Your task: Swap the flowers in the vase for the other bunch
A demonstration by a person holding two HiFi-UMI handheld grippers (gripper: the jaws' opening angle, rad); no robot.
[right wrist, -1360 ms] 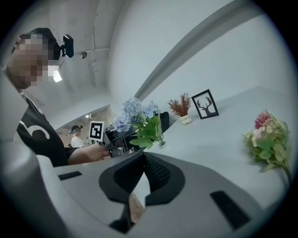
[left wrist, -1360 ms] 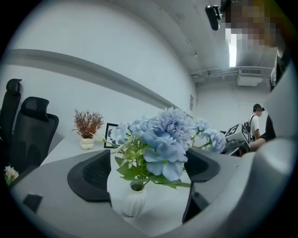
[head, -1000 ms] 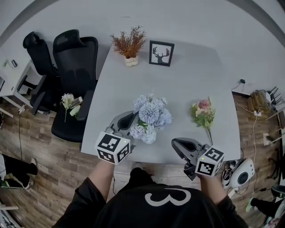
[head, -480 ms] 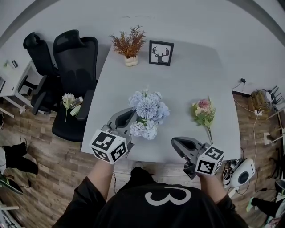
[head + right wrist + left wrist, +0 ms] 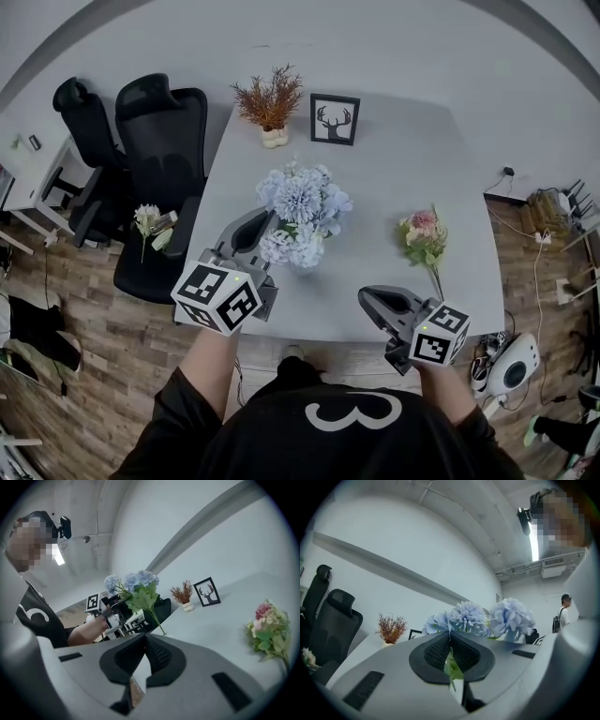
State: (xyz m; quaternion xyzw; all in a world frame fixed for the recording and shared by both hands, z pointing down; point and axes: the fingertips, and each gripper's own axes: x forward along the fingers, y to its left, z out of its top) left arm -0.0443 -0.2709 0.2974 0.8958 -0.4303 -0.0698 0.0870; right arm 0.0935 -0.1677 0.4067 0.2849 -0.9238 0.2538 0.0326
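The blue bunch [image 5: 300, 211] is sitting near the middle of the white table [image 5: 394, 187], with its green stems pinched between the closed jaws of the left gripper [image 5: 270, 223]. The left gripper view is showing that grip close up: a stem and a leaf are passing between the two black pads [image 5: 436, 651], and three round blue heads are rising just beyond them. The right gripper view is giving the side-on look that the head view lacks, with the bunch upright, its leaves spreading below the blooms, and its stems running down until they are slipping behind that gripper's own body, so their ends cannot be made out. The right gripper [image 5: 367, 298] is hovering at the table's near edge, well apart from the flowers, with its jaws pressed together on nothing. The pink bunch [image 5: 424, 234] is lying flat on the table to the right, stem pointing toward the person. A third, small white bunch [image 5: 145, 223] is resting on the seat of one of two black office chairs [image 5: 159, 141] at the left, which only the head view is showing clearly. At the far edge one dried plant in a white pot [image 5: 271, 98] is standing beside one framed deer picture [image 5: 335, 118]. Only the left gripper view is catching a person with a cap [image 5: 565, 611] standing far off.
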